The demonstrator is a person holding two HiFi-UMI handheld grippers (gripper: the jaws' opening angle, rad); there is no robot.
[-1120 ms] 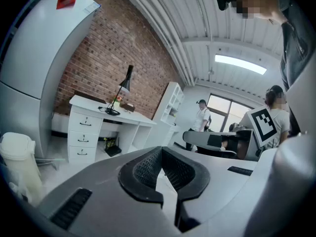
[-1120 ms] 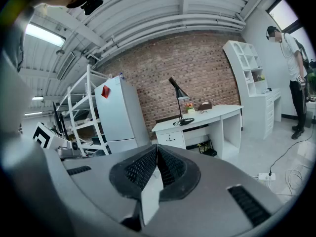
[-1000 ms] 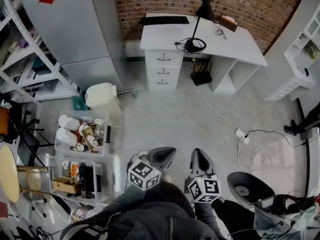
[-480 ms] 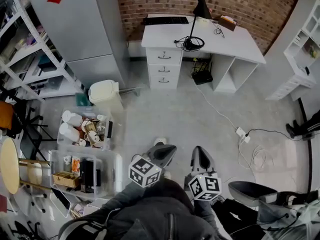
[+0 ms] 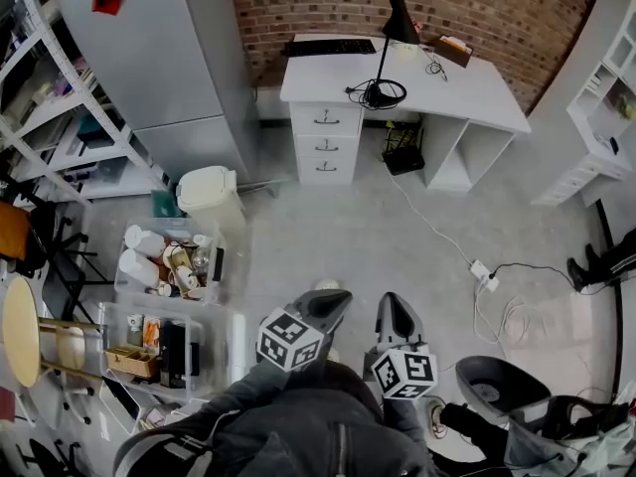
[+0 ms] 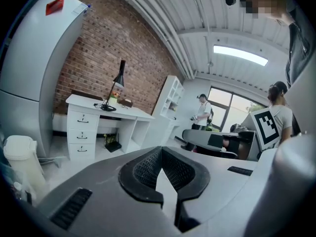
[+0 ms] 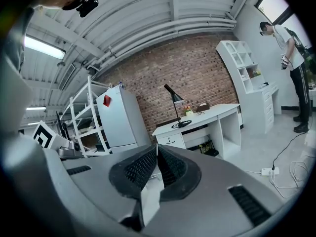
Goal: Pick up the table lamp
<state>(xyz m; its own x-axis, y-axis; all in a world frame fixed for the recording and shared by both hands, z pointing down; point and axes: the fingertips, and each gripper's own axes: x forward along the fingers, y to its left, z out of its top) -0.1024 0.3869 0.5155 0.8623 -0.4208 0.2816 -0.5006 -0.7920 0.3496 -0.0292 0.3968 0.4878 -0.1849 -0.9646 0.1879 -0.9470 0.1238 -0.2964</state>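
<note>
The black table lamp (image 5: 387, 44) stands upright on the white desk (image 5: 467, 92) against the brick wall, its round base ringed by a coiled cord. It also shows far off as a thin black lamp (image 6: 116, 85) in the left gripper view and a lamp (image 7: 176, 108) in the right gripper view. My left gripper (image 5: 333, 301) and right gripper (image 5: 394, 306) are side by side over the floor, far short of the desk. Both are shut with nothing between the jaws.
A white bin (image 5: 210, 194) and clear crates of clutter (image 5: 169, 263) lie on the floor to the left. A grey cabinet (image 5: 159, 53) and shelving stand at the left. A power strip with cables (image 5: 484, 272) lies at the right. People stand in the distance (image 6: 202, 113).
Both grippers have come a little way across the floor toward the desk; the view has shifted with them. Both stay shut.
</note>
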